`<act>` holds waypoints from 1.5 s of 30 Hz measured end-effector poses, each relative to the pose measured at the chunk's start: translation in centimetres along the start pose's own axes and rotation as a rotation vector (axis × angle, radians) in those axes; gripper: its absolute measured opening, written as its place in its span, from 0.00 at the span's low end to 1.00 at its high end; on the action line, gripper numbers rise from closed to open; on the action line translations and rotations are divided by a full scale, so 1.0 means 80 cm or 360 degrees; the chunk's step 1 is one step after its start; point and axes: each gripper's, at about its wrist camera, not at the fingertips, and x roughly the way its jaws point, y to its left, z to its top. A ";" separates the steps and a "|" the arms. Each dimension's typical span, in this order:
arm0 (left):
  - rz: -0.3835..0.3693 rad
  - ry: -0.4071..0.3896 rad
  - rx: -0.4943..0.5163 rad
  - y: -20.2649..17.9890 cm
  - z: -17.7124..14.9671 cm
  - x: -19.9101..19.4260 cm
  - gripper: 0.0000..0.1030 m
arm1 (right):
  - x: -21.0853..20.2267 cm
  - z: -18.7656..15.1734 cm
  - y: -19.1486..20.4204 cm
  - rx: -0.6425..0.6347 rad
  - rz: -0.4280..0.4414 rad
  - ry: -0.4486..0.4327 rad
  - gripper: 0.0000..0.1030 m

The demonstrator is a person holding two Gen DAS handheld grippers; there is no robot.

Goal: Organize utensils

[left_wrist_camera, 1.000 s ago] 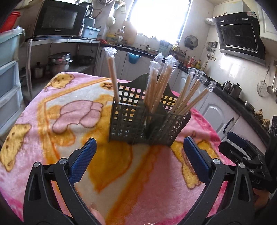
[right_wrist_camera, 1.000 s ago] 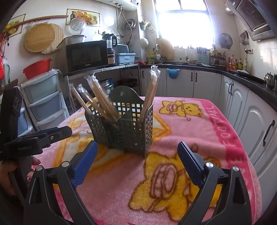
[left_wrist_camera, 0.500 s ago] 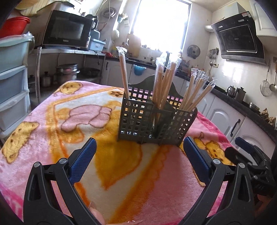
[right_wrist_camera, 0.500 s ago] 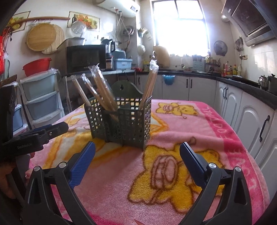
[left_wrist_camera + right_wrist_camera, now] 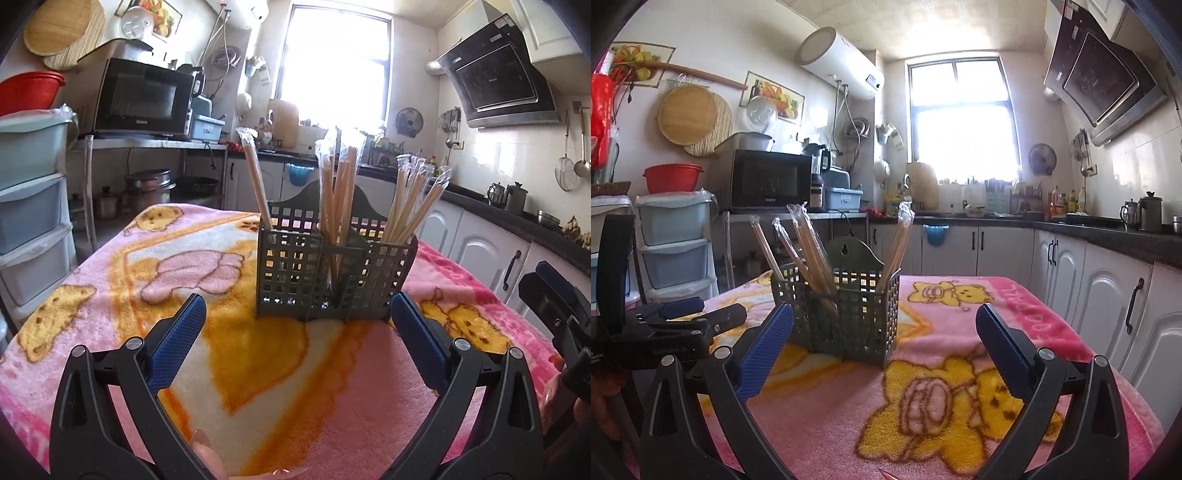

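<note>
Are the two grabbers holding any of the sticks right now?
No. The left gripper and right gripper are both open and empty; the wrapped chopsticks stand in the basket.

Blanket (image 5: 258,369): fluffy matt fleece cloth, pink and orange, covering the tabletop.
Utensil caddy (image 5: 295,273): matt grey plastic grid.
Chopsticks (image 5: 338,199): pale wood in glossy clear plastic sleeves.
Left tool (image 5: 295,339): matt black plastic arms, ribbed blue pads.
Range hood (image 5: 495,85), upper right: glossy black panel.
</note>
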 end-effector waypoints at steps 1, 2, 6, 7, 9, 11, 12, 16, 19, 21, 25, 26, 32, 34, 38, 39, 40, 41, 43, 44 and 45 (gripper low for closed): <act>0.0001 -0.0005 0.0003 0.000 0.000 -0.001 0.90 | 0.000 0.000 0.000 -0.0001 0.0003 -0.0001 0.94; 0.0003 -0.0007 0.0004 0.000 0.000 -0.001 0.90 | -0.001 0.000 0.002 -0.0001 0.0004 0.0000 0.94; 0.0000 -0.0020 -0.0014 0.004 0.000 -0.003 0.90 | 0.001 0.000 0.001 0.0012 0.0012 0.0008 0.94; 0.0000 -0.0021 -0.0017 0.004 0.000 -0.003 0.90 | 0.001 0.000 0.001 0.0017 0.0014 0.0010 0.94; -0.0004 -0.0022 -0.0020 0.004 0.000 -0.003 0.90 | 0.001 0.000 -0.001 0.0027 0.0013 0.0013 0.94; -0.0006 -0.0032 -0.0018 0.005 0.000 -0.004 0.90 | 0.000 -0.001 0.000 0.0030 0.0008 0.0009 0.94; -0.0007 -0.0034 -0.0017 0.004 0.000 -0.004 0.90 | 0.000 -0.001 0.001 0.0029 0.0010 0.0010 0.94; -0.0008 -0.0035 -0.0019 0.004 0.000 -0.004 0.90 | 0.000 -0.001 0.001 0.0028 0.0007 0.0006 0.94; -0.0007 -0.0035 -0.0022 0.004 0.000 -0.004 0.90 | 0.000 -0.001 0.002 0.0026 0.0006 0.0007 0.94; -0.0008 -0.0036 -0.0022 0.004 0.000 -0.004 0.90 | 0.000 -0.001 0.001 0.0027 0.0008 0.0005 0.94; -0.0009 -0.0037 -0.0023 0.004 0.000 -0.004 0.90 | 0.000 -0.001 0.001 0.0028 0.0007 0.0006 0.94; -0.0007 -0.0035 -0.0021 0.004 0.000 -0.004 0.90 | 0.000 -0.001 0.001 0.0030 0.0006 0.0006 0.94; -0.0007 -0.0039 -0.0019 0.004 0.000 -0.005 0.90 | -0.001 -0.003 0.001 0.0041 0.0002 0.0003 0.94; -0.0009 -0.0038 -0.0020 0.004 0.000 -0.004 0.90 | -0.001 -0.003 0.000 0.0042 0.0002 0.0002 0.94; -0.0006 -0.0036 -0.0024 0.004 0.000 -0.005 0.90 | -0.001 -0.003 0.000 0.0041 0.0001 0.0001 0.94; -0.0008 -0.0038 -0.0026 0.004 0.001 -0.005 0.90 | 0.000 -0.003 0.000 0.0041 0.0001 0.0002 0.94; -0.0008 -0.0037 -0.0025 0.004 0.001 -0.005 0.90 | -0.001 -0.003 0.000 0.0041 0.0000 0.0002 0.94; -0.0006 -0.0037 -0.0024 0.003 0.001 -0.004 0.90 | -0.001 -0.003 0.000 0.0040 0.0002 0.0002 0.94; -0.0008 -0.0038 -0.0024 0.004 0.001 -0.005 0.90 | -0.001 -0.003 0.000 0.0039 0.0001 0.0002 0.94; -0.0009 -0.0038 -0.0024 0.004 0.001 -0.005 0.90 | -0.001 -0.003 0.000 0.0040 0.0003 0.0002 0.94; -0.0007 -0.0037 -0.0024 0.004 0.000 -0.005 0.90 | 0.000 -0.003 0.000 0.0039 0.0002 0.0004 0.94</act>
